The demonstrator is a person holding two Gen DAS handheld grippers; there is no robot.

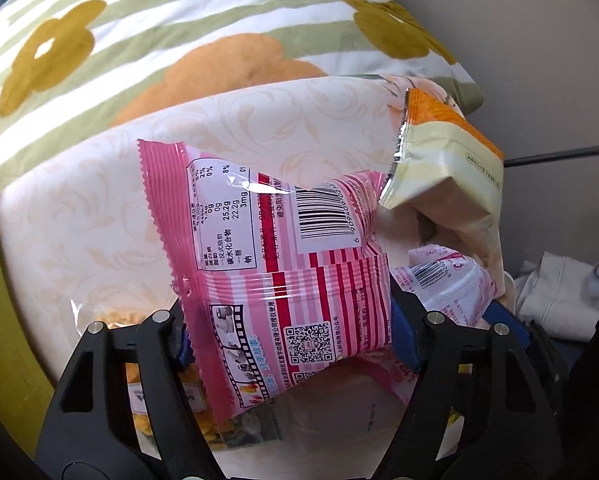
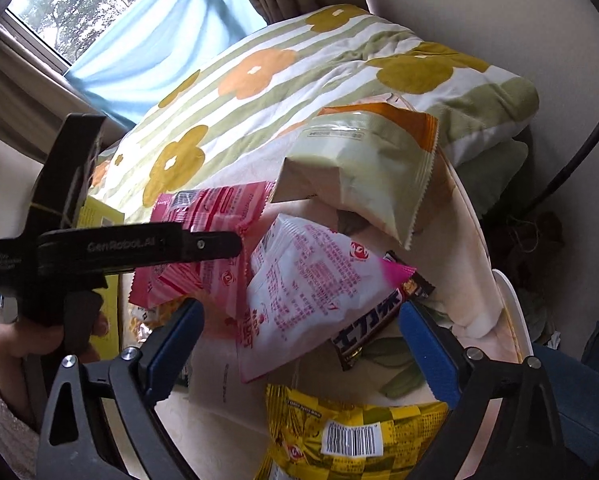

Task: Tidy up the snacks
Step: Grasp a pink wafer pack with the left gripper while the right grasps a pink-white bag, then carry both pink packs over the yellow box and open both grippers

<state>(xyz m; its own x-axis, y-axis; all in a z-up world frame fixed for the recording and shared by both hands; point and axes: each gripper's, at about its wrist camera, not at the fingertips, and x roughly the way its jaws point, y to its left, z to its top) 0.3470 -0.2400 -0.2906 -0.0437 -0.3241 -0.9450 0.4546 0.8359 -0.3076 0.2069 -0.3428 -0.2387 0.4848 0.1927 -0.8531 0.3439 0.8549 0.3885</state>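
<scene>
1. In the left wrist view, the left gripper [image 1: 289, 332] is standing around the pink striped packet [image 1: 275, 264], with a blue pad on each side of its lower half. The pads are looking to touch the wrapper, which is creased between them, so I am judging that the jaws are closing on this packet. The orange and cream bag [image 1: 447, 168] is lying just beside the pink striped packet, at its upper right corner, and a small white and pink packet [image 1: 443, 284] is lying just beside it at the lower right. All are resting on the cream patterned cloth [image 1: 99, 220].

2. In the right wrist view, the right gripper [image 2: 299, 328] is hanging open over the white and pink packet [image 2: 319, 292], with the pads well apart from the wrapper. The pink striped packet [image 2: 203, 240] is touching this one on its left, the dark chocolate bar [image 2: 371, 324] is partly under it, and the yellow bag [image 2: 351, 436] is lying below it.

3. The risk: the packets are overlapping, so lifting one may be dragging a neighbour off the cloth. The wrapper is slippery and puffy, so a shallow pinch may be slipping.
</scene>
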